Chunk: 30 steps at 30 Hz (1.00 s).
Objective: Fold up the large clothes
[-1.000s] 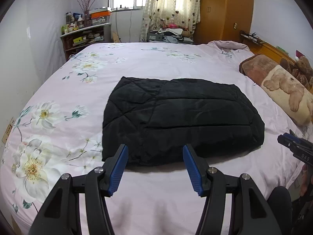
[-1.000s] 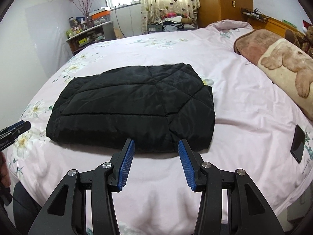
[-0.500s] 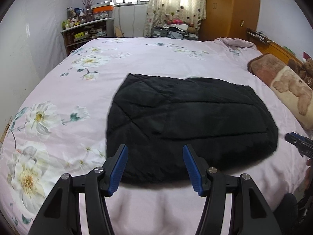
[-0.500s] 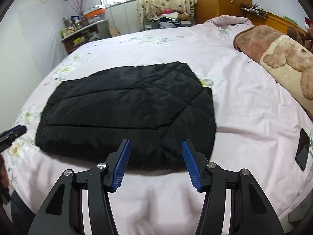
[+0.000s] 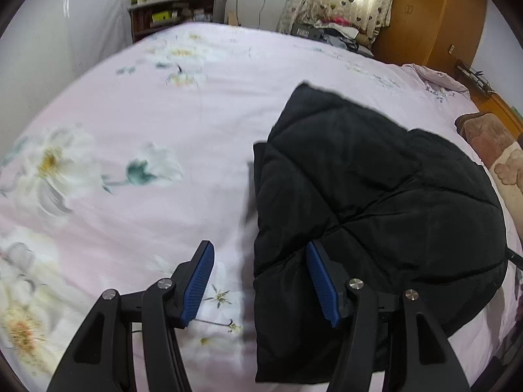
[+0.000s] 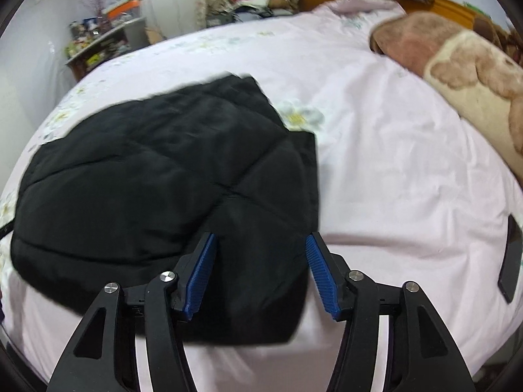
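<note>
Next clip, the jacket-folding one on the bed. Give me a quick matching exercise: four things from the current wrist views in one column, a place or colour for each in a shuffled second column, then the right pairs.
Things:
1. quilted jacket
2. phone
3. bear blanket
4. bedspread

Descriptions:
A. pale pink with white flowers
B. black, folded, lying flat mid-bed
C. brown and cream, at the far right side of the bed
D. dark slab near the bed's right edge, apart from the jacket

Pairs: 1-B, 2-D, 3-C, 4-A
</note>
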Available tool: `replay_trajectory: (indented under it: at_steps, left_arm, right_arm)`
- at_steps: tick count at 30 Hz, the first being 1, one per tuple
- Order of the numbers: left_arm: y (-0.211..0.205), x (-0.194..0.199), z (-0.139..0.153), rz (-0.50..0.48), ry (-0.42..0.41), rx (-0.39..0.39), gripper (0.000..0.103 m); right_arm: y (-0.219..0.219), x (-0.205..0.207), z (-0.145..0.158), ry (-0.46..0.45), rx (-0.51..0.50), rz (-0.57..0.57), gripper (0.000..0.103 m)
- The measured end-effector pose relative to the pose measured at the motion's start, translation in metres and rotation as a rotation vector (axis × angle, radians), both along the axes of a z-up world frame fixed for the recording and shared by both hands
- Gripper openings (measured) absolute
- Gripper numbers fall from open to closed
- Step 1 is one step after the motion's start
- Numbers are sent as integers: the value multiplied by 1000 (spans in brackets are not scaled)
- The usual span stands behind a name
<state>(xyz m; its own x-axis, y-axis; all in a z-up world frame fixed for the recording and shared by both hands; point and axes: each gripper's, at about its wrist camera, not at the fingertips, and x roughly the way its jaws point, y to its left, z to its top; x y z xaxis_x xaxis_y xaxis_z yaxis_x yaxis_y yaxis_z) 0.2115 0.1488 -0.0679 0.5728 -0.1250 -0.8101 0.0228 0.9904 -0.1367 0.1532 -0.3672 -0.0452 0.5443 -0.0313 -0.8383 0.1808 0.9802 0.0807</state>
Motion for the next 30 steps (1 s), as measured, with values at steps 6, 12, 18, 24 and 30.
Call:
replay_trajectory:
  at_steps: [6, 12, 18, 24, 30]
  left_arm:
    - [-6, 14, -15, -19, 4, -24, 68]
    - [2, 28, -24, 4, 22, -99, 77]
    - [12, 23, -36, 2, 30, -213, 77]
    - [7, 36, -50, -19, 44, -279, 78]
    - [7, 45, -52, -39, 55, -307, 77]
  right_arm:
    - [-19, 10, -21, 7, 97, -10, 71]
    - [-29, 27, -27, 10, 162, -18, 71]
    - [-40, 16, -36, 14, 274, -15, 71]
    - [-51, 21, -50, 31, 360, 0, 71]
    - [-55, 42, -62, 34, 440, 24, 72]
